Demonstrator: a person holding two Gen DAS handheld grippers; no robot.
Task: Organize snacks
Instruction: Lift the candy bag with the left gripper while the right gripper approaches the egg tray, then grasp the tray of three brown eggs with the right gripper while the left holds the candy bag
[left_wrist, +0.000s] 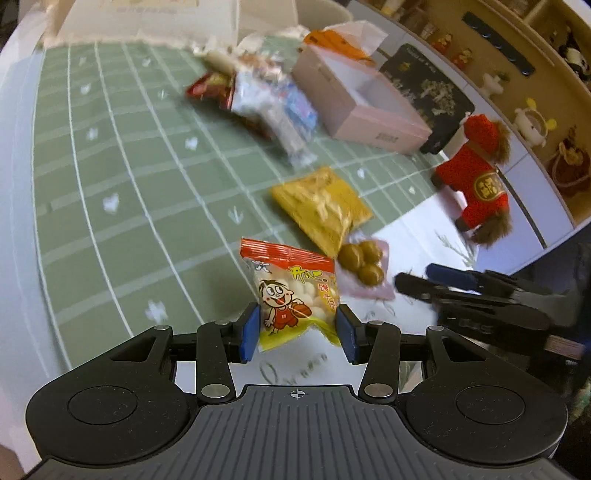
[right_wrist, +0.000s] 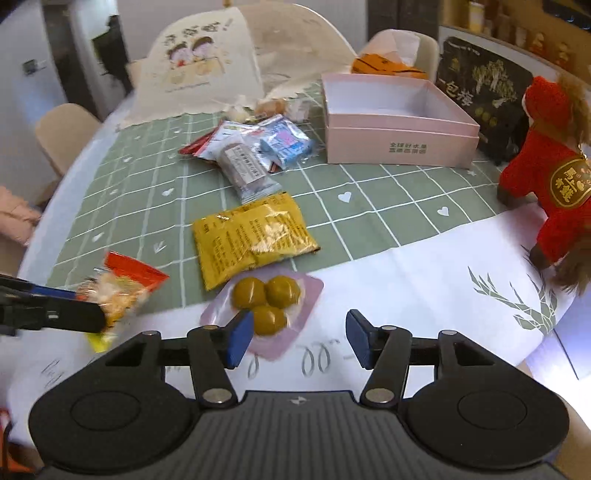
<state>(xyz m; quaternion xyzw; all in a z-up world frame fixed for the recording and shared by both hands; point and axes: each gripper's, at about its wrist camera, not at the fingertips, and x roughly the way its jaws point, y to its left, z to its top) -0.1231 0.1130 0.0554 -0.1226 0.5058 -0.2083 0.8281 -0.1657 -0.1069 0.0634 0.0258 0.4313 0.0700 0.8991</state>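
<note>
A: The cartoon snack packet (left_wrist: 291, 295) is pinched by its lower half between the 2 blue pads of the left gripper (left_wrist: 298, 332), lifted above the near edge of the table (left_wrist: 22, 184). Can it be lost?

B: It can. The film is slick and the hold is low on the packet, so the upper part may flop or slide out on the way to the pink box (right_wrist: 391, 125), which stands open well apart at the far side of the green cloth (right_wrist: 140, 192).

A: And the right gripper (right_wrist: 299, 338)?

B: Its jaws are spread wide and nothing is held. The pouch of 3 green balls (right_wrist: 266, 299) lies just ahead, partly behind the left pad. A closing there could catch only the edge of the pouch.

A: What is gained from each view?

B: The box's empty interior and the yellow packet (right_wrist: 255, 240) are shown sharply only in the right view; the pad contact on the packet is shown only in the left view.
</note>
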